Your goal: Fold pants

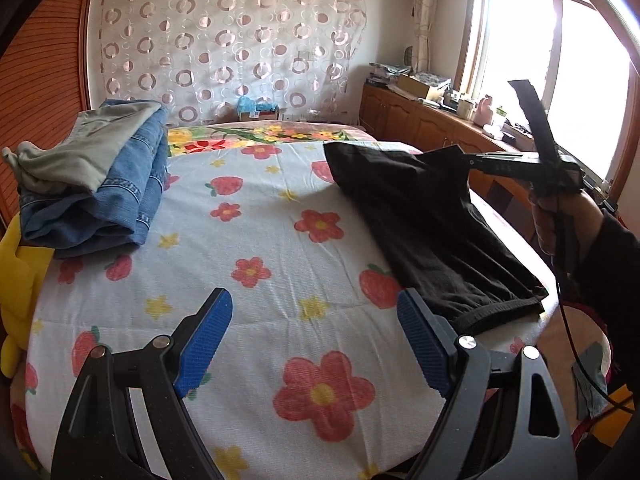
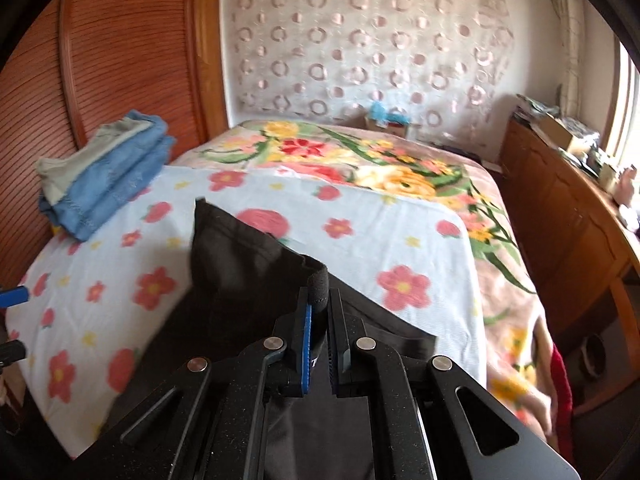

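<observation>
Between the two blue-padded fingers of the right gripper (image 2: 319, 314), one pair of black soft-fabric pants (image 2: 248, 280) is being pinched at a rolled hem, the pads pressing tight on the cloth with no gap showing. From that pinch the black fabric is trailing down and to the left of the claw, one corner standing up ahead of it, and the rest is lying on the one white bedsheet printed with red flowers and strawberries (image 2: 360, 216). Seen from the left wrist, the pants (image 1: 432, 224) are stretching from the lifted end at the right gripper (image 1: 460, 156) down to the elastic waistband lying just ahead and to the right of the left gripper (image 1: 314, 344). That left claw is standing wide apart, its two blue pads holding nothing, hovering over bare sheet. One hand in a dark sleeve (image 1: 560, 220) is gripping the right tool's handle. Far ahead and to the left of both claws, one stack of folded clothes (image 1: 96, 176) is sitting at the sheet's edge, with two garments countable: one grey-green piece on top of one blue denim piece.
</observation>
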`<state>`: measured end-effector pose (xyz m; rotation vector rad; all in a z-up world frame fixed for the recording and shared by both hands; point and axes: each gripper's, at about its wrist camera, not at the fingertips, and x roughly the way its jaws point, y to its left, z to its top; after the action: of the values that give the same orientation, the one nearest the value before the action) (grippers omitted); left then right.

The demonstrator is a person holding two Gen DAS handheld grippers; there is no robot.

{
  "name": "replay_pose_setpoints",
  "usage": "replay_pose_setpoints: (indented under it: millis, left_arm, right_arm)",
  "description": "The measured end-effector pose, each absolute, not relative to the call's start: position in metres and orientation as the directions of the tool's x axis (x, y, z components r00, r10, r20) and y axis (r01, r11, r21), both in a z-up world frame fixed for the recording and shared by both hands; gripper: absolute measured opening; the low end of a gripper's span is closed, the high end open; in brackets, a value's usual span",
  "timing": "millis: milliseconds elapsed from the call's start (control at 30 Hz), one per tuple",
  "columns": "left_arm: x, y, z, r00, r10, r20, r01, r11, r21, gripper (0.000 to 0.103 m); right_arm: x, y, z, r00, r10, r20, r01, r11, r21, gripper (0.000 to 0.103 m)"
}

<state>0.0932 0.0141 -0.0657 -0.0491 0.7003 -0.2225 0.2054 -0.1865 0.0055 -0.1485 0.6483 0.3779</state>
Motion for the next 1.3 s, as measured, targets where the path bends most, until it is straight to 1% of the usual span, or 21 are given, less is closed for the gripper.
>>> replay_pose_setpoints:
  millis: [233, 300, 467, 500, 533, 567, 600, 700, 800, 967, 1100, 1167, 1233, 1300]
  left_arm:
    - [0.095, 0.005, -0.069, 0.727, -0.234, -0.645, 0.21, 0.971, -0.115, 0.085]
    - [0.096, 0.0, -0.072, 0.72, -0.232, -0.654, 0.215, 0.971, -0.108, 0.085]
    - [0.097, -0.007, -0.078, 0.702, -0.242, -0.669, 0.227, 0.967, -0.112, 0.085]
    - [0.097, -0.009, -0.079, 0.701, -0.242, -0.671, 0.229, 0.967, -0.11, 0.085]
    - [0.097, -0.01, -0.079, 0.699, -0.243, -0.673, 0.233, 0.967, -0.108, 0.085]
    - [0.097, -0.011, -0.079, 0.697, -0.244, -0.674, 0.235, 0.966, -0.107, 0.085]
    - [0.098, -0.012, -0.079, 0.695, -0.247, -0.676, 0.239, 0.965, -0.107, 0.085]
    - [0.101, -0.014, -0.08, 0.689, -0.25, -0.68, 0.244, 0.964, -0.108, 0.085]
    - [0.102, -0.017, -0.081, 0.683, -0.253, -0.685, 0.247, 0.963, -0.109, 0.085]
    - [0.102, -0.022, -0.084, 0.672, -0.259, -0.694, 0.255, 0.96, -0.111, 0.085]
    - [0.101, -0.026, -0.088, 0.666, -0.261, -0.699, 0.262, 0.959, -0.109, 0.085]
    - [0.101, -0.027, -0.089, 0.663, -0.262, -0.702, 0.262, 0.959, -0.11, 0.085]
    - [0.1, -0.028, -0.09, 0.66, -0.264, -0.703, 0.264, 0.958, -0.112, 0.085]
    - [0.1, -0.029, -0.091, 0.658, -0.267, -0.704, 0.268, 0.957, -0.112, 0.085]
  right_arm:
    - [0.227, -0.189, -0.007, 0.731, 0.222, -0.646, -0.325, 0.945, -0.044, 0.006]
    - [0.233, -0.198, -0.002, 0.741, 0.199, -0.641, -0.302, 0.952, -0.054, 0.006]
    - [0.244, -0.206, 0.0, 0.75, 0.176, -0.638, -0.25, 0.968, -0.027, 0.007]
    - [0.246, -0.206, -0.002, 0.742, 0.169, -0.648, -0.245, 0.969, -0.028, 0.01]
    - [0.248, -0.205, -0.005, 0.738, 0.148, -0.658, -0.23, 0.972, -0.039, 0.022]
    - [0.249, -0.206, -0.007, 0.742, 0.116, -0.66, -0.202, 0.978, -0.054, 0.033]
    - [0.25, -0.208, -0.008, 0.744, 0.104, -0.661, -0.184, 0.982, -0.053, 0.034]
    - [0.252, -0.213, -0.012, 0.729, 0.146, -0.669, -0.186, 0.983, 0.012, 0.034]
    - [0.251, -0.211, -0.015, 0.718, 0.181, -0.672, -0.217, 0.976, 0.03, 0.034]
    - [0.254, -0.209, -0.022, 0.697, 0.174, -0.696, -0.244, 0.97, -0.002, 0.034]
    - [0.256, -0.21, -0.022, 0.699, 0.182, -0.691, -0.258, 0.966, -0.006, 0.034]
    - [0.259, -0.207, -0.024, 0.701, 0.13, -0.701, -0.243, 0.968, -0.064, 0.034]
    - [0.262, -0.209, -0.025, 0.713, 0.047, -0.699, -0.199, 0.97, -0.138, 0.034]
    - [0.264, -0.222, -0.024, 0.718, 0.017, -0.696, -0.153, 0.979, -0.133, 0.034]
